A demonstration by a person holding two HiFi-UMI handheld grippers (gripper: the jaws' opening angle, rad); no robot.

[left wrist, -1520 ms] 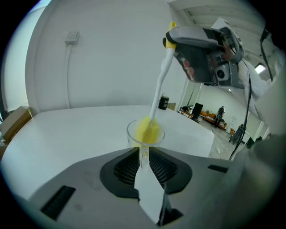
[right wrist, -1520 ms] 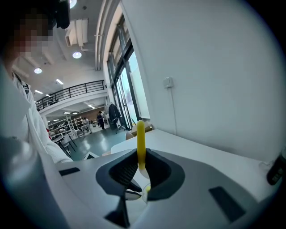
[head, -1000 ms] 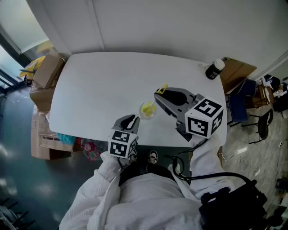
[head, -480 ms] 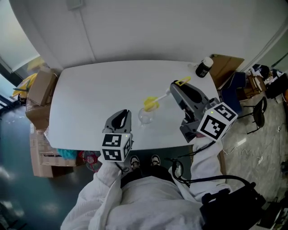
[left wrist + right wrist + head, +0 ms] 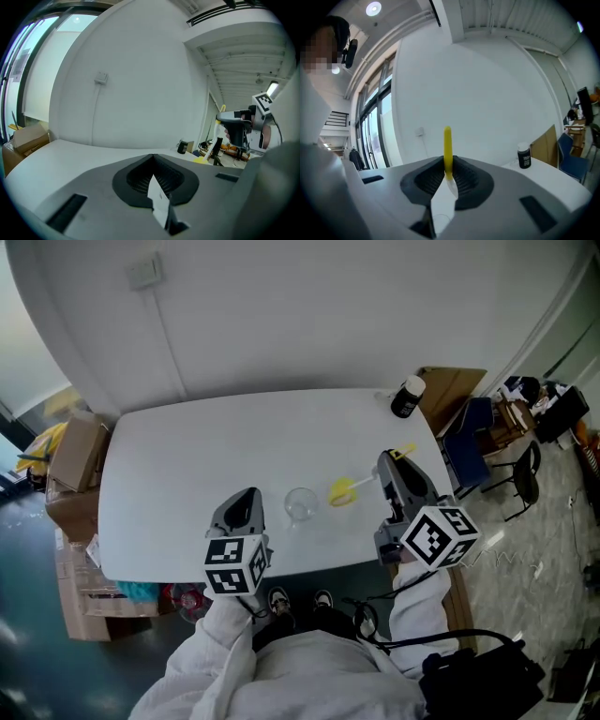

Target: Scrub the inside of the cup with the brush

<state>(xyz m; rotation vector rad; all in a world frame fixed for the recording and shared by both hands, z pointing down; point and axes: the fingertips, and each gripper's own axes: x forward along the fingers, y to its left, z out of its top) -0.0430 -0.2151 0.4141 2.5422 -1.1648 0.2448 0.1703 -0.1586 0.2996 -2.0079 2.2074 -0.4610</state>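
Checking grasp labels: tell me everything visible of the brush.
The brush has a bushy yellow head, a thin pale shaft and a yellow end piece. The right hand-held gripper is clamped on it near that end, which sticks out past the jaws. It lies roughly level over the white table, its head toward the clear cup but outside it, clear of the rim. Whether the head touches the table can't be told.
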